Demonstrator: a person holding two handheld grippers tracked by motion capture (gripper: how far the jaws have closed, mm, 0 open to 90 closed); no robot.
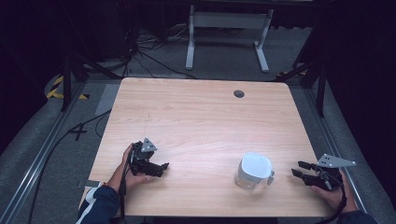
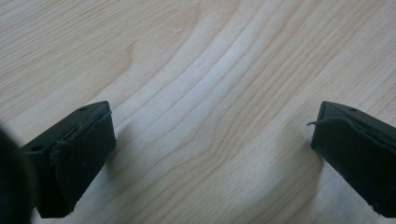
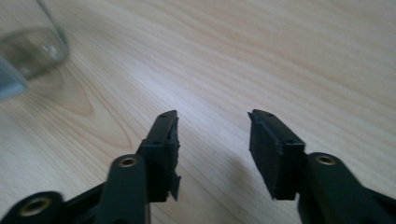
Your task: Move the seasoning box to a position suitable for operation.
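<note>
You've got one clear measuring jug (image 1: 252, 171) sitting on the table (image 1: 196, 116), over in the near right part of the top. It's standing upright, mouth up, and from the high view you're looking down into a whitish, roughly squared-off opening with rounded corners. The walls are see-through. There's a small grey handle sticking out of its right side. Can't tell if there's anything in it. In the right gripper view you catch just the edge of it, the jug (image 3: 28, 46), at the upper left: curved glassy wall, bottom resting flat on the wood, plus a grey bit of the handle at the frame edge.
</note>
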